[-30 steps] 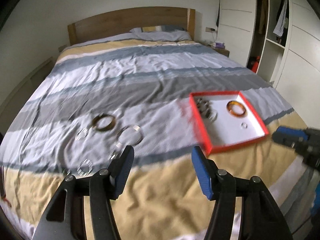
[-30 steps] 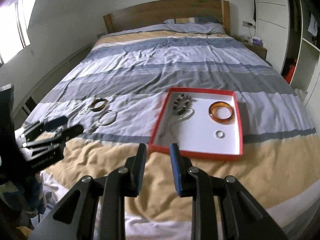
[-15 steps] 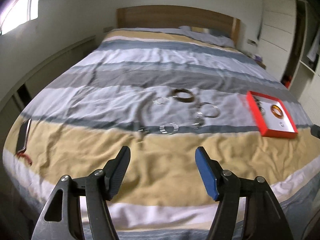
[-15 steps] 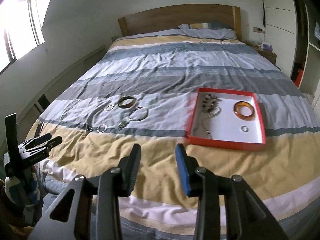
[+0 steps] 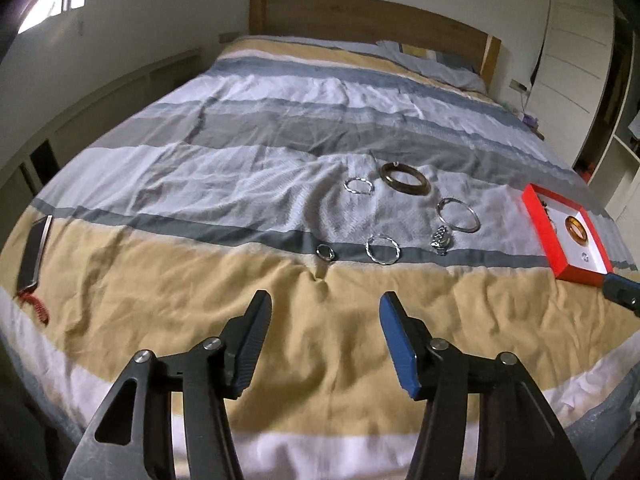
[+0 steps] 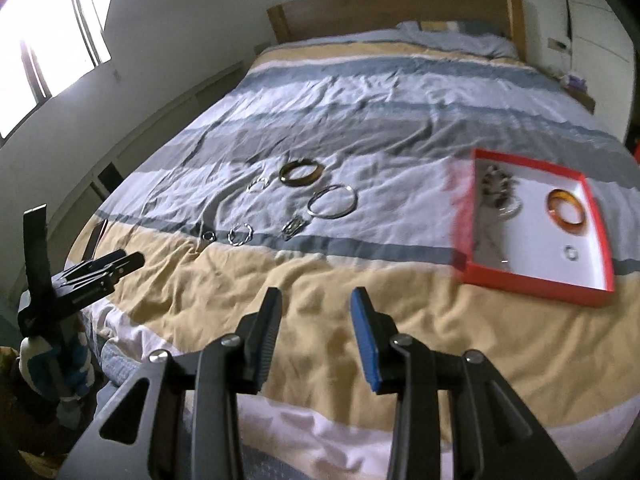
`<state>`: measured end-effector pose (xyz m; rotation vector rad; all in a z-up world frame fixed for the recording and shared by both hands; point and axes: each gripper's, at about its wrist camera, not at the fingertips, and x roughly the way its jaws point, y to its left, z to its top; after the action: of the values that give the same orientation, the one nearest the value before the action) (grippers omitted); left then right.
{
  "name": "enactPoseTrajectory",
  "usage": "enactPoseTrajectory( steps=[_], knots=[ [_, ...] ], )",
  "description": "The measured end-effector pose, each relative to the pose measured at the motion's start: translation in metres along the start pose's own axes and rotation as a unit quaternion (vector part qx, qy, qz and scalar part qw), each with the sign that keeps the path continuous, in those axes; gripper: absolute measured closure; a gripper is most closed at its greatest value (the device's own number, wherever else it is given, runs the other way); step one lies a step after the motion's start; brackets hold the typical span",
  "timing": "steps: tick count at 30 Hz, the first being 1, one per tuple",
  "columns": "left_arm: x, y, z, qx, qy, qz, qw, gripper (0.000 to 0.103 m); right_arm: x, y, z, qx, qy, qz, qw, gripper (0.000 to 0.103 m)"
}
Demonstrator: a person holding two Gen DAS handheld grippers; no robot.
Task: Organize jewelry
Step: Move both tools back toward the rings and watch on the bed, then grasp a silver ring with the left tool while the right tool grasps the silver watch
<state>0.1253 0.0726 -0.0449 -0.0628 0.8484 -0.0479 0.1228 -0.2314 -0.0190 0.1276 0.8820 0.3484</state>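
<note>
A phone (image 5: 34, 254) lies at the bed's (image 5: 280, 340) left edge. Loose bangles (image 5: 405, 178) and rings (image 5: 326, 252) lie mid-bed, unobstructed. The red tray (image 6: 536, 278), partly cut off in the left view, holds an amber bangle (image 6: 567, 212), a ring and blurred beads. The left hand-held gripper (image 5: 324, 344), jaws just closing, and the right hand-held gripper (image 6: 316, 340) are both open and empty.

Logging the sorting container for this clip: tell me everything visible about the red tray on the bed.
The red tray is a shallow rectangular box, red walls around a white floor, likely cardboard. It lies flat on the striped bedspread, apart from the loose jewelry. Inside lie an amber bangle, a small ring, and a dark beaded piece with a thin chain. No gripper touches it.
</note>
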Motion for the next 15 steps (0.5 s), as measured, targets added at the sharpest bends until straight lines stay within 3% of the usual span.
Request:
enactPoseTrajectory(
  steps=[4,15],
  knots=[
    [0.032,0.005,0.011,-0.007,0.015,-0.014,0.9998,0.051,0.030,-0.005,0.005,0.008,0.016,0.010,1.000,0.069],
    [0.116,0.013,0.029,-0.012,0.060,-0.002,0.9982,0.059,0.105,-0.009,0.020,0.011,0.049,0.042,0.998,0.069]
  ],
)
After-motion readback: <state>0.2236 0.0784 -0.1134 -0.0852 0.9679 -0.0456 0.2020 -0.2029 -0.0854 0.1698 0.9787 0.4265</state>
